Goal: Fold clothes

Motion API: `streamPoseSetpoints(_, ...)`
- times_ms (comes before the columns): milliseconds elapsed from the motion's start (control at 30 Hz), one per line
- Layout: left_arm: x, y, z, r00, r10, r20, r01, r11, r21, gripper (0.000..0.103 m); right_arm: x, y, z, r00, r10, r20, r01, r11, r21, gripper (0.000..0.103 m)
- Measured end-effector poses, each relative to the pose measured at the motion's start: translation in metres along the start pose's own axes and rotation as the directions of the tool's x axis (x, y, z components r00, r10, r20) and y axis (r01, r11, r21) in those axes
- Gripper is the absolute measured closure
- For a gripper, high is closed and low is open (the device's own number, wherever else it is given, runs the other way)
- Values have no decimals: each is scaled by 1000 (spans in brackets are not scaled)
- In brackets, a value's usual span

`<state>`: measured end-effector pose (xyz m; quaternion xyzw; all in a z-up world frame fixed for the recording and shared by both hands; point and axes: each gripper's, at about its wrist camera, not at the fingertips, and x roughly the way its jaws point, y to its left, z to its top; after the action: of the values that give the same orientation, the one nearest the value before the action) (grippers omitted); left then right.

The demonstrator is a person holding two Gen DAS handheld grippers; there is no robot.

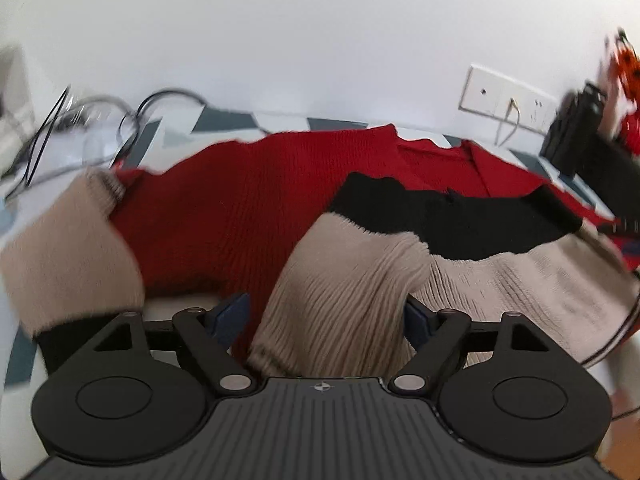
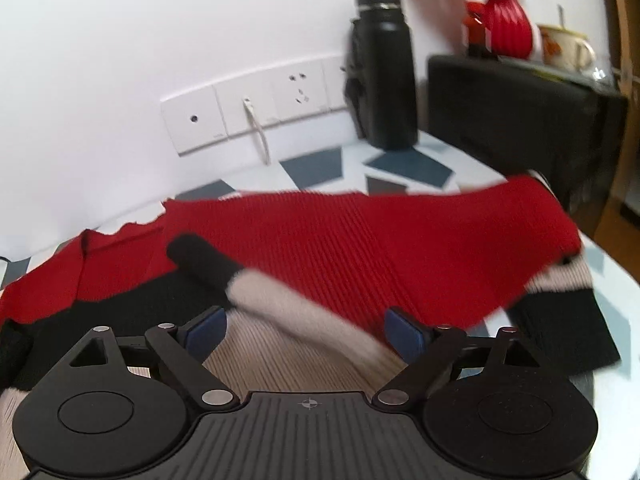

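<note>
A knitted sweater in red point(image 1: 240, 200), black point(image 1: 460, 216) and beige lies spread on the patterned table. My left gripper point(image 1: 324, 316) is open just above it, and a bunched beige sleeve point(image 1: 340, 300) rises between its blue pads. A second beige sleeve point(image 1: 68, 248) with a black band lies at the left. In the right wrist view the red part point(image 2: 360, 240) stretches across the table. My right gripper point(image 2: 306, 334) stands open over the beige body point(image 2: 280, 364). A blurred sleeve with a black cuff point(image 2: 256, 292) crosses between its fingers, gripped by neither.
A black bottle point(image 2: 384, 72), a black box point(image 2: 520, 120), a red vase of orange flowers point(image 2: 506, 24) and a mug point(image 2: 564, 48) stand at the back right. Wall sockets point(image 2: 256, 108) sit behind the table. Cables point(image 1: 80, 120) lie at the far left. The table edge point(image 2: 616, 280) curves at right.
</note>
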<state>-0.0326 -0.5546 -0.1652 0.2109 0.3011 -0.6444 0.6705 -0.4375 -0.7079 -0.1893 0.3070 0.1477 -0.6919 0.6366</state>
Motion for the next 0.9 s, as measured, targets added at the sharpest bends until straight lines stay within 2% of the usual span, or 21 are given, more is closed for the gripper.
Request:
streamPoseSetpoints(67, 17, -5, 6, 1000, -10, -29, 10, 1000, 16, 22, 13, 9, 6, 1000, 8, 0, -8, 999, -38, 1)
streamPoseSetpoints(233, 51, -8, 16, 997, -5, -79, 5, 1000, -2, 22, 43, 30, 9, 998, 5, -57, -14, 986, -169, 2)
streamPoseSetpoints(267, 54, -7, 18, 996, -16, -86, 15, 1000, -14, 23, 47, 32, 8, 997, 17, -77, -30, 984, -173, 7)
streamPoseSetpoints(300, 56, -5, 19, 995, -28, -93, 26, 999, -27, 34, 51, 33, 7, 995, 29, -98, -46, 983, -177, 25)
streamPoseSetpoints(333, 55, -4, 20, 994, -36, -99, 33, 999, -35, 56, 54, 33, 6, 990, 60, -129, -83, 981, -178, 36)
streamPoseSetpoints(367, 51, 0, 21, 994, -49, -99, 44, 998, -49, 66, 54, 33, 5, 986, 74, -147, -99, 980, -171, 49)
streamPoseSetpoints(400, 47, 4, 22, 993, -61, -98, 55, 996, -63, 80, 49, 31, 5, 988, 74, -135, -95, 983, -154, 65)
streamPoseSetpoints(433, 43, 9, 23, 992, -74, -97, 66, 995, -77, 86, 44, 25, 7, 987, 94, -130, -108, 988, -107, 73)
streamPoseSetpoints(500, 29, 23, 23, 983, -159, -92, 145, 980, -139, 88, 27, 12, 11, 983, 148, -104, -149, 989, 0, 92)
streamPoseSetpoints(600, 2, 32, 27, 978, -198, -68, 188, 973, -130, 89, -11, -9, 19, 973, 229, -12, -225, 964, 143, 93)
streamPoseSetpoints(733, -43, 34, 53, 958, -286, -5, 284, 953, -104, 90, -67, -22, 34, 956, 274, 108, -291, 931, 221, 94)
streamPoseSetpoints(900, -101, 19, 93, 914, -400, 73, 401, 916, 6, 90, -117, -36, 48, 936, 249, 249, -319, 899, 301, 94)
